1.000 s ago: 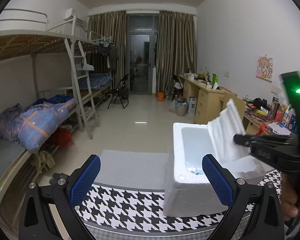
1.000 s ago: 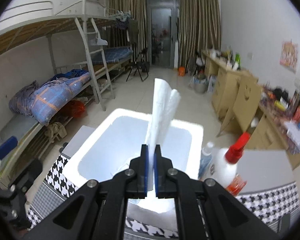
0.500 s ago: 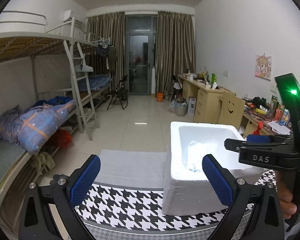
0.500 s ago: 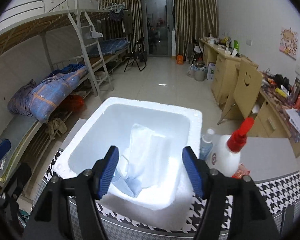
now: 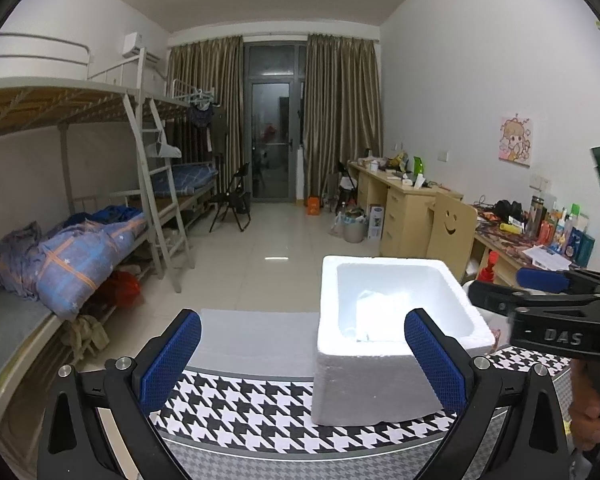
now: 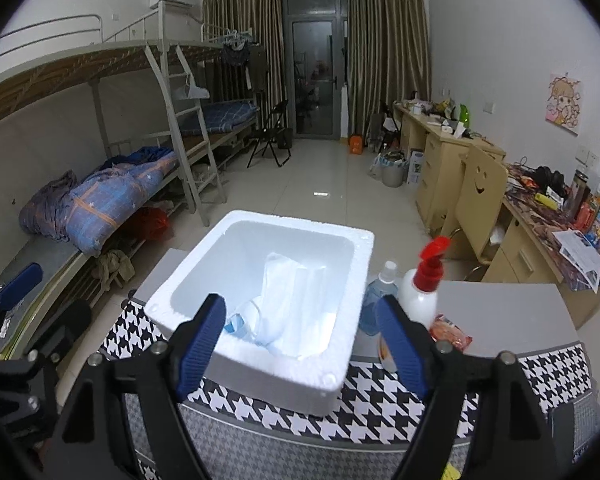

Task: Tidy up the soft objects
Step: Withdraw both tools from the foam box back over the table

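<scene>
A white foam box (image 6: 352, 248) stands on the houndstooth table (image 6: 372, 412). Inside it lie a white cloth-like sheet (image 6: 300, 304) and a pale blue face mask (image 6: 240, 324). My right gripper (image 6: 300, 344) is open and empty, held just in front of and above the box's near wall. My left gripper (image 5: 304, 360) is open and empty, to the left of the box (image 5: 328, 356). The right gripper also shows in the left wrist view (image 5: 540, 292), beside the box's right side.
A white spray bottle with a red nozzle (image 6: 422, 292), a clear bottle of blue liquid (image 6: 376, 300) and a red snack packet (image 6: 450, 330) stand right of the box. A grey board (image 5: 256, 336) lies left of it. Bunk beds left, desks right.
My right gripper opened and let go of the white sheet, which dropped into the foam box. The gripper then pulled back towards me. The left gripper stayed open and in place.
</scene>
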### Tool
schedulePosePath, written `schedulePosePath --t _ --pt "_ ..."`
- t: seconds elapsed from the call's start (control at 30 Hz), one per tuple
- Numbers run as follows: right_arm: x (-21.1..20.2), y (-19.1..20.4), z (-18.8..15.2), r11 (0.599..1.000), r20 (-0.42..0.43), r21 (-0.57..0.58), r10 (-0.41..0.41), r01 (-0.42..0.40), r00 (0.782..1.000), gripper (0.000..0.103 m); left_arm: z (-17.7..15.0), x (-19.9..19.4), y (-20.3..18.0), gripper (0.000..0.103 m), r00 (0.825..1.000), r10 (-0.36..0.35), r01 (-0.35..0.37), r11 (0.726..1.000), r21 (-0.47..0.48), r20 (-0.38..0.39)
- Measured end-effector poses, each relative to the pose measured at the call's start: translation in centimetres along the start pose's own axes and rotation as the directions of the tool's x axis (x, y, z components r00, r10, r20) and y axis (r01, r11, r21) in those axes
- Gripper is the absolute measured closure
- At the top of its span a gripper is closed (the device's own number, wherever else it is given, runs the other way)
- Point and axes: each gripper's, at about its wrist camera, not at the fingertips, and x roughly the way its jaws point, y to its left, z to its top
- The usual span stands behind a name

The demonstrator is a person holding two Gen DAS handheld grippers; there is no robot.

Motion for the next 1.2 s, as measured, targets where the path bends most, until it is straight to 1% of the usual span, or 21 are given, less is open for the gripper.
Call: schedulePosePath --t 0.1,0.17,0.27,0.47,0.7,0.87,0.97,1.1,1.2 --pt "-1.6 -0.1 -0.4 1.0 0.035 0.001 0.002 -0.002 0.999 0.017 0.0 -0.8 -0.4 0.001 1.0 -0.014 0.014 1.0 0.007 0.003" --pt "-2.5 -0.2 -0.8 1.0 0.059 0.011 -0.012 0.011 0.998 0.014 -0.1 -1.5 -0.6 0.001 1.0 -0.021 0.021 1.0 0.012 0.005" --pt "-3.9 -0.4 -1.4 1.0 0.084 0.026 -0.017 0.015 0.996 0.014 -0.3 -2.5 -1.0 0.001 1.0 -0.028 0.028 0.999 0.016 0.01" --pt "-6.5 -0.4 -2.5 0.999 0.13 0.01 -0.049 0.049 0.99 0.014 -0.6 -4.8 -1.9 0.001 0.998 -0.056 0.056 0.998 0.017 0.038" --pt "-9.1 -1.4 -4.2 0.998 0.161 0.034 -0.065 0.061 0.985 0.012 -1.1 -7.2 -3.5 0.001 0.995 -0.081 0.079 0.996 0.037 0.057" --pt "-11.0 -1.4 -5.1 0.996 0.196 0.023 -0.086 0.083 0.977 0.012 -1.5 -8.8 -3.7 0.001 0.993 -0.091 0.089 0.996 0.028 0.078" --pt "-11.8 -1.6 -5.9 0.996 0.207 0.033 -0.085 0.08 0.975 0.009 -2.2 -9.8 -4.1 0.001 0.991 -0.102 0.101 0.995 0.02 0.086" --pt "-12.6 -1.5 -7.1 0.996 0.221 0.029 -0.089 0.085 0.971 0.008 -3.4 -10.8 -4.7 0.001 0.988 -0.134 0.131 0.991 0.036 0.078" --pt "-13.3 -1.3 -8.0 0.996 0.224 0.027 -0.085 0.081 0.971 0.008 -4.0 -11.4 -5.1 0.001 0.987 -0.143 0.14 0.989 0.044 0.078"
